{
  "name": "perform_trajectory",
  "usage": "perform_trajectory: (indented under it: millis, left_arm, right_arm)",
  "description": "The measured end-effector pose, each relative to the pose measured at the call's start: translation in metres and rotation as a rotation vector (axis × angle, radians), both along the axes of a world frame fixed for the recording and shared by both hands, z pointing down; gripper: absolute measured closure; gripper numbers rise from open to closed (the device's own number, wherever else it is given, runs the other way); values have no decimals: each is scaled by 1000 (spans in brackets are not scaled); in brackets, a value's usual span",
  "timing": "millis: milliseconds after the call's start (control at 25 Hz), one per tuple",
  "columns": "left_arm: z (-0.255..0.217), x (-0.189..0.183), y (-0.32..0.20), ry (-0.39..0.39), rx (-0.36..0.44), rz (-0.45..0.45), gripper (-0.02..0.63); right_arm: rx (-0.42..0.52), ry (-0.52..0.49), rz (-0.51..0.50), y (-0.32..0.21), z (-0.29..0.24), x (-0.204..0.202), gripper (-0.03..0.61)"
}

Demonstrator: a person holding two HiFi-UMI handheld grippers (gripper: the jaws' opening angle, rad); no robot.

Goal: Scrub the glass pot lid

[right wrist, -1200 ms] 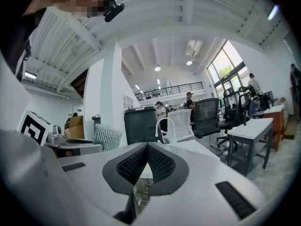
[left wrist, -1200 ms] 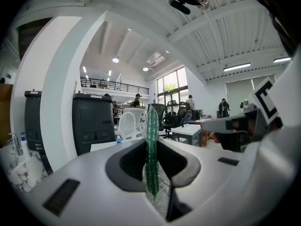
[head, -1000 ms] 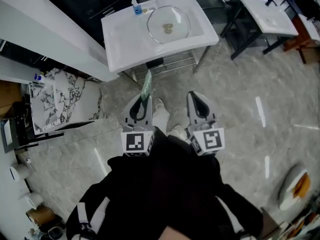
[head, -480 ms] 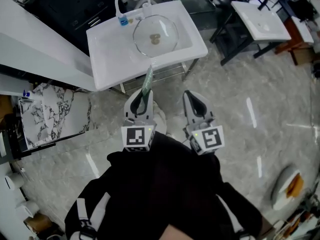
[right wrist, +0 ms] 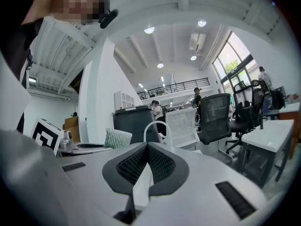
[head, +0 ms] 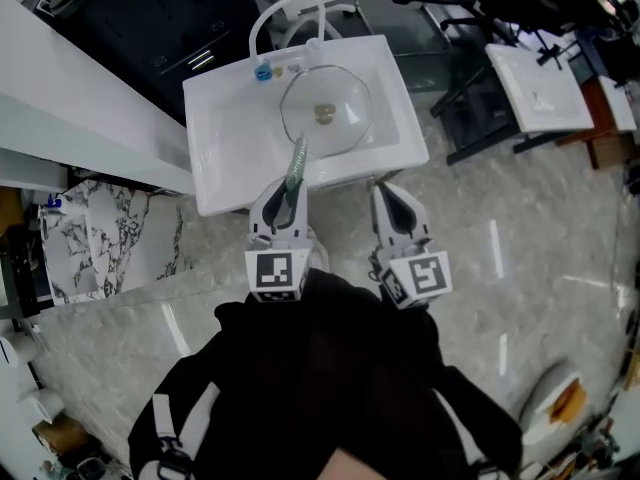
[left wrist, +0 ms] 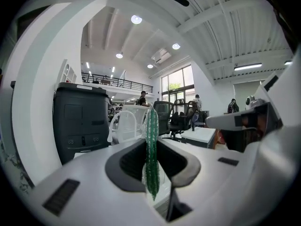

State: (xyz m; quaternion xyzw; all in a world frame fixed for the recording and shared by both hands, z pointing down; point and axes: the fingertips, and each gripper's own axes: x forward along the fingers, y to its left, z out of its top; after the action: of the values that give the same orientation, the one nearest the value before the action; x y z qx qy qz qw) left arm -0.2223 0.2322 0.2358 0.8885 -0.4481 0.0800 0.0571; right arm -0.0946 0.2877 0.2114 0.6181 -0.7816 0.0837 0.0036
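We are at the approach step, and scrubbing has not begun. Our left tongs (head: 287, 194) pinch a green scrubber (head: 296, 168) edge-on. The left gripper view shows the jaws clamped on its lower part, with the free end sticking out ahead of the tips. Our right tongs (head: 392, 200) are pressed together with nothing between them. The glass pot lid (head: 325, 111) lies in the bowl of the white washbasin (head: 215, 138), ahead of both tongs and touched by neither. The scrubber's tip points toward the lid's near edge, though we cannot tell how high above it the tip hangs. We judge that the next move calls for carrying the left tongs forward and down until the scrubber meets the glass. The right tongs should spread and steady the lid by its rim or knob, so that it does not slide in the bowl.
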Motion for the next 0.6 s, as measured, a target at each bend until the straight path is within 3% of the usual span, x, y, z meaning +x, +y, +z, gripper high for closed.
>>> perform_trajectory:
  millis: [200, 400, 600]
  left_arm:
    - [-1, 7, -56, -56, 29, 25, 552]
    - [6, 14, -96, -6, 1, 17, 552]
    - [18, 26, -123, -34, -24, 32, 552]
  right_arm:
    - [-14, 3, -11, -54, 5, 4, 575]
    - [-23, -1, -6, -101, 9, 10, 575]
    - [-55, -30, 18, -127, 26, 23, 577]
